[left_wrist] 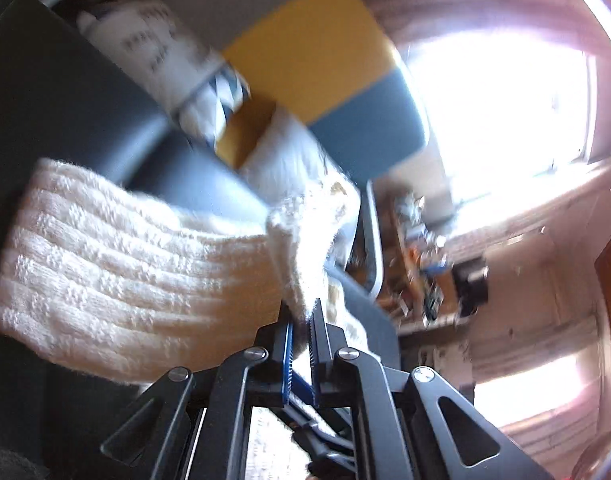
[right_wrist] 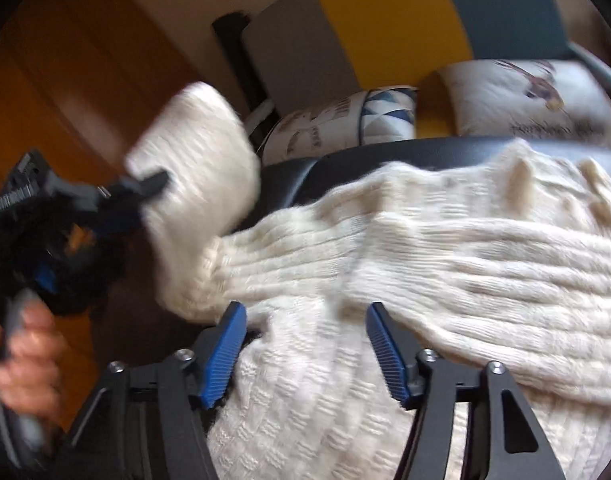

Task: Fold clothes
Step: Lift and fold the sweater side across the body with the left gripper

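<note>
A cream knit sweater lies over a dark seat. The left gripper pinches its lifted sleeve (mid-fold, likely); the right gripper hovers, jaws wide and empty. Next, lay the sleeve across the body.

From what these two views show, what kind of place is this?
Probably a living room at home: printed cushions lie against a sofa back in grey, yellow and blue panels, with a bright window and wooden panelling nearby.

Blown-out window glare, motion blur
</note>
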The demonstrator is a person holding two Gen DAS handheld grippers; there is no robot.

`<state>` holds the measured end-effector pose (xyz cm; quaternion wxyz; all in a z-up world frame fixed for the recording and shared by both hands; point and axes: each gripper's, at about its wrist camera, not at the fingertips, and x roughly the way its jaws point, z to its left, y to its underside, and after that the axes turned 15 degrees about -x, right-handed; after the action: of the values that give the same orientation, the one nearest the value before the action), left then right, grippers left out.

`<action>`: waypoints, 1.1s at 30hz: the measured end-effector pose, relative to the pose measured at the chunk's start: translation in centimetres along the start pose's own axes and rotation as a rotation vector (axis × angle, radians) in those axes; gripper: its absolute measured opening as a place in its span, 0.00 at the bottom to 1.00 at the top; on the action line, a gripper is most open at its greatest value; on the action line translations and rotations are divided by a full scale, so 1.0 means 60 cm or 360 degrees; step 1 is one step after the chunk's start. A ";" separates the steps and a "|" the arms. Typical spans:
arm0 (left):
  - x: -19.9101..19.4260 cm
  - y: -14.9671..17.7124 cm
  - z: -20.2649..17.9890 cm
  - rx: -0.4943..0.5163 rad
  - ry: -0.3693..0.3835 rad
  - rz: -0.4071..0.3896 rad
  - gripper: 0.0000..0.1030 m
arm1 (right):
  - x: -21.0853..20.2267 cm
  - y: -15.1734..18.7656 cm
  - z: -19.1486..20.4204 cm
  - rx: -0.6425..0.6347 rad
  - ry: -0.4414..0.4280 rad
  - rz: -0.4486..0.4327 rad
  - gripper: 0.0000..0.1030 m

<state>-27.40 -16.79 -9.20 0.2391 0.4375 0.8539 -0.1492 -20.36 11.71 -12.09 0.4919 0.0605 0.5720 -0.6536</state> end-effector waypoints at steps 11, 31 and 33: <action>0.161 0.119 -0.002 0.0117 -0.0268 0.0348 0.19 | -0.016 0.033 -0.079 0.0094 0.0068 0.0064 0.37; -0.069 0.085 0.256 -0.0794 0.0350 -0.0032 0.38 | -0.019 -0.053 -0.016 0.0206 0.0100 -0.0035 0.07; -0.043 0.088 0.250 -0.0852 0.0386 -0.0013 0.38 | -0.035 -0.088 0.005 0.0143 0.0105 -0.0063 0.07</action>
<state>-17.59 -22.50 -20.67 0.2415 0.3700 0.8871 0.1338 -22.94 11.93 -7.01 0.4566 0.0928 0.5591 -0.6858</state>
